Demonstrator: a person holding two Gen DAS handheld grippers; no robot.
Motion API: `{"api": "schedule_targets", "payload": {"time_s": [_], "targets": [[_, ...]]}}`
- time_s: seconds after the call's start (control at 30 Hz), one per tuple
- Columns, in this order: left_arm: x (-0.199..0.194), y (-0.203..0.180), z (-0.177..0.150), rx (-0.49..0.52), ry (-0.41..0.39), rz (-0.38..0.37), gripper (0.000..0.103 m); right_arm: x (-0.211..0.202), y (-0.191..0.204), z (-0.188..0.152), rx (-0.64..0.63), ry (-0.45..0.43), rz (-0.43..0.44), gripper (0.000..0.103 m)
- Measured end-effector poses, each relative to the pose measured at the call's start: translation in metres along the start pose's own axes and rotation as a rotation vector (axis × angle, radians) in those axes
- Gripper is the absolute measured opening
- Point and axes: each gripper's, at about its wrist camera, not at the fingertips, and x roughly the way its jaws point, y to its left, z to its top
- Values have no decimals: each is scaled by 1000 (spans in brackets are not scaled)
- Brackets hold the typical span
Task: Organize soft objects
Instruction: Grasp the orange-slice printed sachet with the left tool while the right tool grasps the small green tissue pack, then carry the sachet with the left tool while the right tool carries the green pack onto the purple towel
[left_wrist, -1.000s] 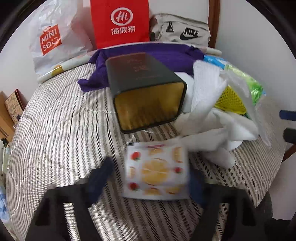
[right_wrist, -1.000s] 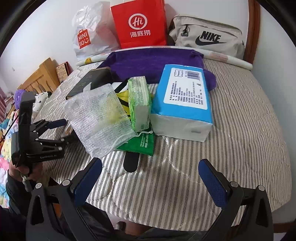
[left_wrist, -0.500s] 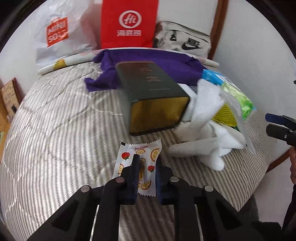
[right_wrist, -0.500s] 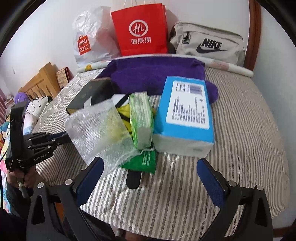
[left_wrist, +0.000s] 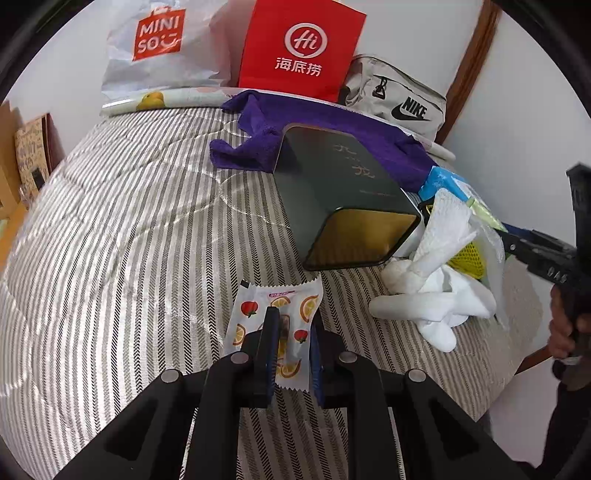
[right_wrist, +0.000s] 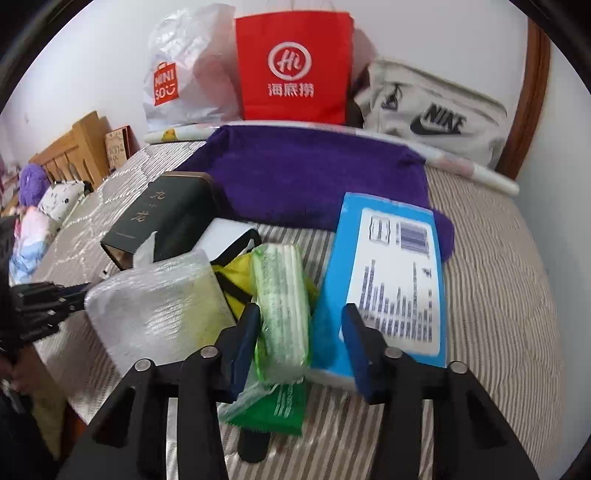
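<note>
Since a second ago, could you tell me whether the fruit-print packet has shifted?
Cannot tell: the fruit-print packet lies just before the dark tin's open end as before, now pinched by the left gripper.

At twelve o'clock a red paper bag with a white Hi logo (right_wrist: 293, 68) is standing against the wall, a white plastic Miniso bag (right_wrist: 184, 70) slumping at eleven, a grey Nike pouch (right_wrist: 432, 110) lying at one, a wooden headboard (right_wrist: 70, 153) showing at nine.

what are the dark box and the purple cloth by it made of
Dark box: likely metal tin, with a glossy dark green outside and a shiny gold inside that reflects light. Purple cloth: seemingly terry or fleece towel, matte and fuzzy, lying in soft folds.
</note>
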Motion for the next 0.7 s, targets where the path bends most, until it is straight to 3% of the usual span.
{"api": "schedule_targets", "payload": {"time_s": [0.03,0.07,0.17,0.37,0.47,0.57,0.7], "targets": [[0,1,0,-7,1,-5,15,-1,1,0,-19,-4,10,21],[0,2,0,-14,1,-8,15,-3,0,0,-13,-8,49,17],[0,1,0,-28,-1,0,15,-12,-6,-2,25,-30,132,17],[0,-8,-3,-1,-4,60,19,-46,-17,-16,38,-62,99,17],[-5,-14,-7,41,-23,108,35,-63,-24,-31,30,-64,82,17],[-6,-13,-9,59,-26,160,63,-75,-29,-48,20,-64,69,17],[1,-10,-11,80,-23,218,70,-72,-37,-65,28,-38,52,17]]}}
